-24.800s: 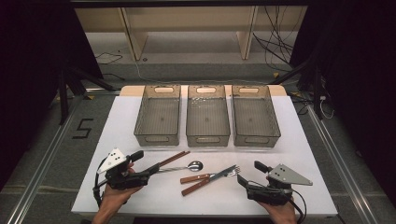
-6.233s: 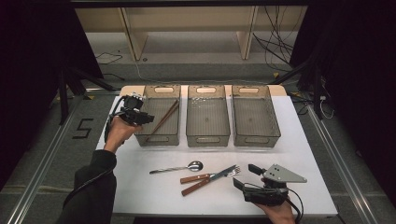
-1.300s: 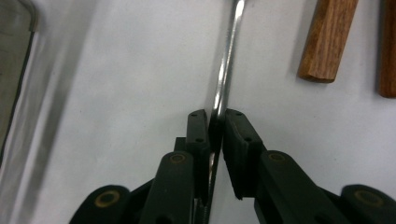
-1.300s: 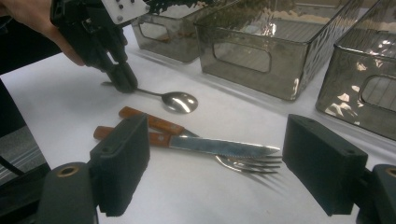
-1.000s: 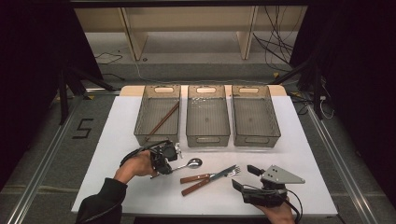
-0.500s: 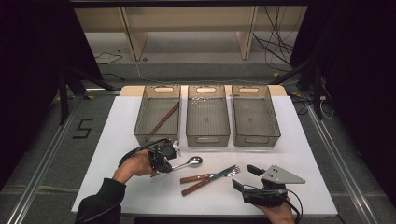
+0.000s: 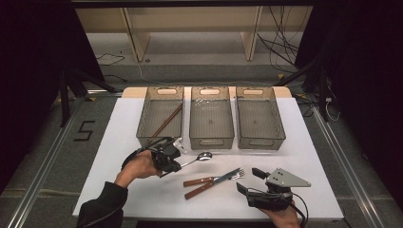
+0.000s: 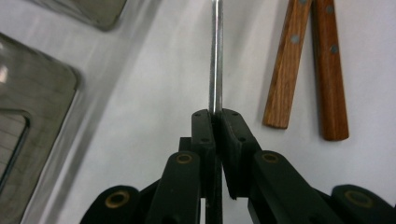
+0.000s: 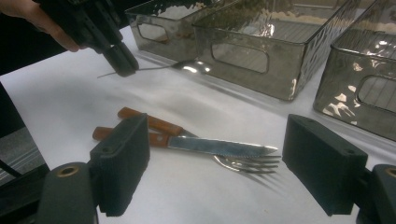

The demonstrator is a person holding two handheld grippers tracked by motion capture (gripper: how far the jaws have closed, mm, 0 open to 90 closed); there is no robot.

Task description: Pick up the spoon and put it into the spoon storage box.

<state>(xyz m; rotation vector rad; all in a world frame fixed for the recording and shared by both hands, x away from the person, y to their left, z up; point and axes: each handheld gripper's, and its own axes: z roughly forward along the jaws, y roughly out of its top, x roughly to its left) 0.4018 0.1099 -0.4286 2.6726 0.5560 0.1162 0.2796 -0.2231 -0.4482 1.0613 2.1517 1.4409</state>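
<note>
While the only readable writing is a taped 5 (image 7: 82,130) on the floor, the left gripper (image 7: 167,157) pinches the spoon (image 7: 197,158) handle above the desk (image 7: 119,142) (bowl cut off in its own view); right gripper (image 7: 248,181) fingers spread.

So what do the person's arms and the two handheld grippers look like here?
Both grippers are black, with two flat black jaws on arms pinned by brass-coloured rivets. The right gripper carries a grey three-cornered plate and trails a black cable. The left gripper also has a black cable looping behind it. The left forearm wears a dark sleeve; both hands are bare of gloves.
</note>
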